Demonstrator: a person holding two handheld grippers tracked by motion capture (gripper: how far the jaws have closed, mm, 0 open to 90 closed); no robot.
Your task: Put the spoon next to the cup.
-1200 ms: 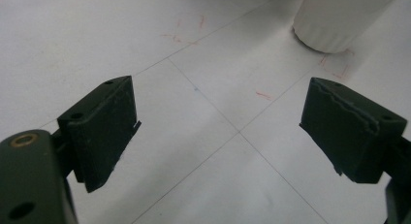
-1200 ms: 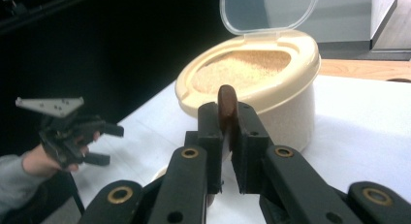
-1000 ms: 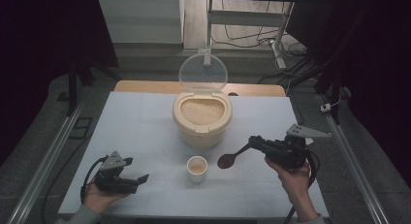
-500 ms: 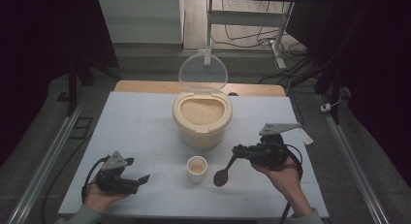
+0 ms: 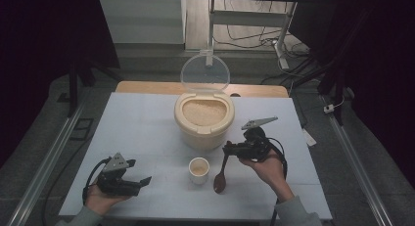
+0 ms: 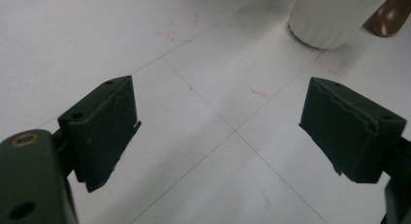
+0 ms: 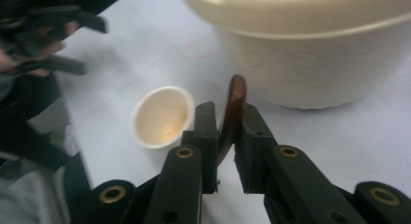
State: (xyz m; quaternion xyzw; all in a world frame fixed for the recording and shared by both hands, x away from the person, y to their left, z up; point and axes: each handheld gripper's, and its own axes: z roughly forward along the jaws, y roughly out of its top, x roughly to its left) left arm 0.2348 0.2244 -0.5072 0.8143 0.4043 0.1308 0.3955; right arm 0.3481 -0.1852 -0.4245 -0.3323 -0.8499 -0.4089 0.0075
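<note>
step: spoon set-down | right tool (image 5: 230, 150) jaws just easing apart, spoon (image 5: 221, 176) handle between them, bowl on surface (image 5: 147, 133) just right of cup (image 5: 199, 169) | left tool (image 5: 142, 181) spread, empty, left of cup | left: release spoon

The spoon (image 5: 220, 179) looks like glossy brown wood. Beside it, the cup (image 5: 199, 169) is matt white; the rice bin (image 5: 204, 130) behind is smooth cream plastic.

one rice container (image 5: 204, 121), one cup (image 5: 198, 169), one spoon (image 5: 221, 179), two grippers (image 5: 228, 150) (image 5: 145, 181).
</note>
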